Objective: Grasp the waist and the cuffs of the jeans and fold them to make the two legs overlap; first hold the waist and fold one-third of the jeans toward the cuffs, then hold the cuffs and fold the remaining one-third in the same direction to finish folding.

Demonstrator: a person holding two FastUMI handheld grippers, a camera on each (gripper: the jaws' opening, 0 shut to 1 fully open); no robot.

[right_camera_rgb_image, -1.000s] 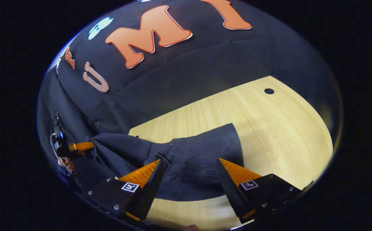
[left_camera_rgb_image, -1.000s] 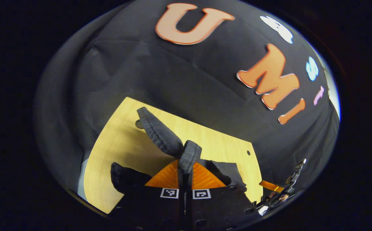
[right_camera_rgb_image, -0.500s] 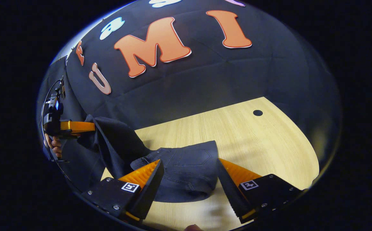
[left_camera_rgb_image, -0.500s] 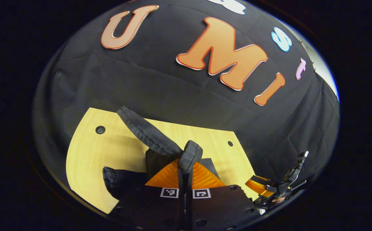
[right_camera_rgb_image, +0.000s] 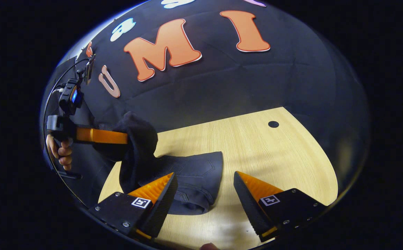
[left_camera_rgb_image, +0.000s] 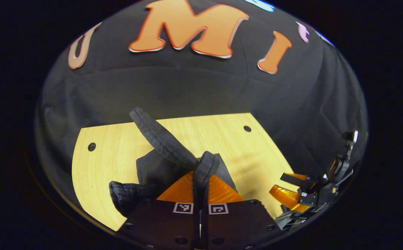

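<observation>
Left gripper (left_camera_rgb_image: 200, 180) clamped tight on thick dark denim hem, probably the cuffs (left_camera_rgb_image: 206, 166); stitched band loops up from the pinch. Right gripper (right_camera_rgb_image: 205, 189) jaws wide apart, holding nothing, low over the pale wood-grain table (right_camera_rgb_image: 274, 152). Jeans (right_camera_rgb_image: 194, 177) lie bunched on the table beside its near finger, pocket seams showing. Since 0.5 s ago the lifted leg has come closer over the pile and the flat part has shrunk.
</observation>
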